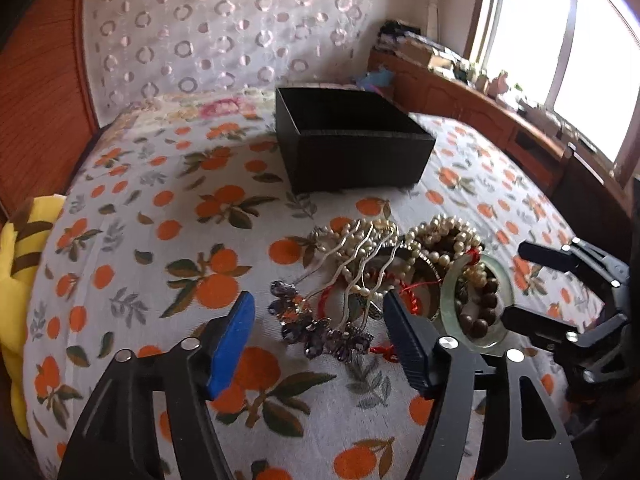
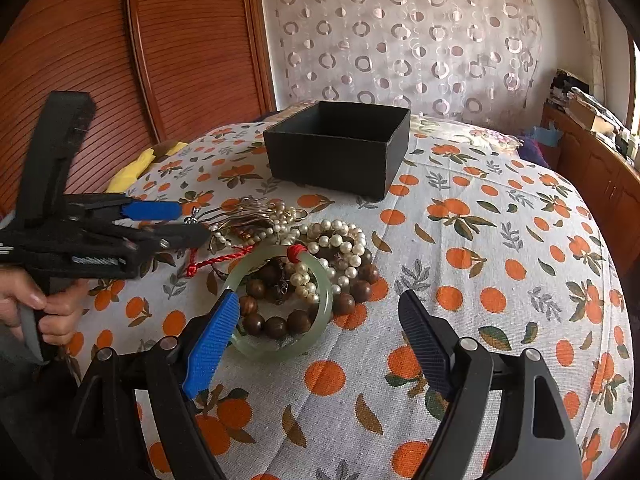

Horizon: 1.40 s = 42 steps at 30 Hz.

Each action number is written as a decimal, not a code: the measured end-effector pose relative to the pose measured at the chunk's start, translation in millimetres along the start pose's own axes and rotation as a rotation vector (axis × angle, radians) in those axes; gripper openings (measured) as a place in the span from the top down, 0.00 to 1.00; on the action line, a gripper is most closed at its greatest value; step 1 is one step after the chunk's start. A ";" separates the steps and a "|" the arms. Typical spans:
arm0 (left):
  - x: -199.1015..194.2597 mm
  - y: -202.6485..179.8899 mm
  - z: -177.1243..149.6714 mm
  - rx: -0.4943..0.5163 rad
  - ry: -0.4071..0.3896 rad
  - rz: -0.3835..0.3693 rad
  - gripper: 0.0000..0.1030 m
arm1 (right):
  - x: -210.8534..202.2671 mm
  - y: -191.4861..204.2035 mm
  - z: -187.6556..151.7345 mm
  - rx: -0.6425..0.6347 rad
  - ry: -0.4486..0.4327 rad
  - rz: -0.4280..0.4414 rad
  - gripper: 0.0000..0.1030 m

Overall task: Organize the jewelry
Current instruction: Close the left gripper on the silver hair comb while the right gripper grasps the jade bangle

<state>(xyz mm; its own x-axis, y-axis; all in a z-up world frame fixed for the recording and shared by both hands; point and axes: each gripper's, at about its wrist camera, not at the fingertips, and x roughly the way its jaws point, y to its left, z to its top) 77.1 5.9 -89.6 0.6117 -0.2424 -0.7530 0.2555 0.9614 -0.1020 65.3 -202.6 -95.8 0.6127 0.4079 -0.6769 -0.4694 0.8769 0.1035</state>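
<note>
A heap of jewelry lies on the orange-print bedcover: pearl strands [image 1: 440, 236] [image 2: 340, 240], a pale green jade bangle [image 1: 476, 304] [image 2: 280, 300], brown wooden beads [image 2: 280, 322], wavy metal hairpins [image 1: 360, 256], a purple crystal piece [image 1: 316, 328] and red cord [image 2: 220, 260]. An open black box [image 1: 352, 144] [image 2: 340, 144] stands behind the heap. My left gripper [image 1: 320, 336] is open and empty over the purple piece. My right gripper [image 2: 320, 332] is open and empty, its blue finger at the bangle's near rim.
A yellow plush [image 1: 20, 264] lies at the bed's left edge. A wooden cabinet [image 1: 480, 112] with clutter runs along the right under a window. A patterned curtain [image 2: 400, 32] and wooden slatted doors [image 2: 120, 60] stand behind the bed.
</note>
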 end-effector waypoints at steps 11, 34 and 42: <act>3.1 -2.2 2.3 0.017 0.007 -0.027 0.48 | 1.1 6.1 -1.2 -0.011 0.009 0.005 0.24; -30.2 -3.0 2.3 0.016 -0.086 0.035 0.48 | 10.4 -3.0 7.0 -0.001 0.057 0.013 0.91; -31.7 -7.7 4.5 0.023 -0.097 0.035 0.51 | 11.4 3.9 8.4 -0.062 0.067 -0.009 0.91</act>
<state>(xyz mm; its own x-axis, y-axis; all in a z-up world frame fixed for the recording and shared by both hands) 59.1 5.6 -62.0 0.6902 -0.2209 -0.6891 0.2488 0.9666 -0.0606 75.7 -192.4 -97.0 0.5746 0.3802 -0.7248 -0.5038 0.8622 0.0528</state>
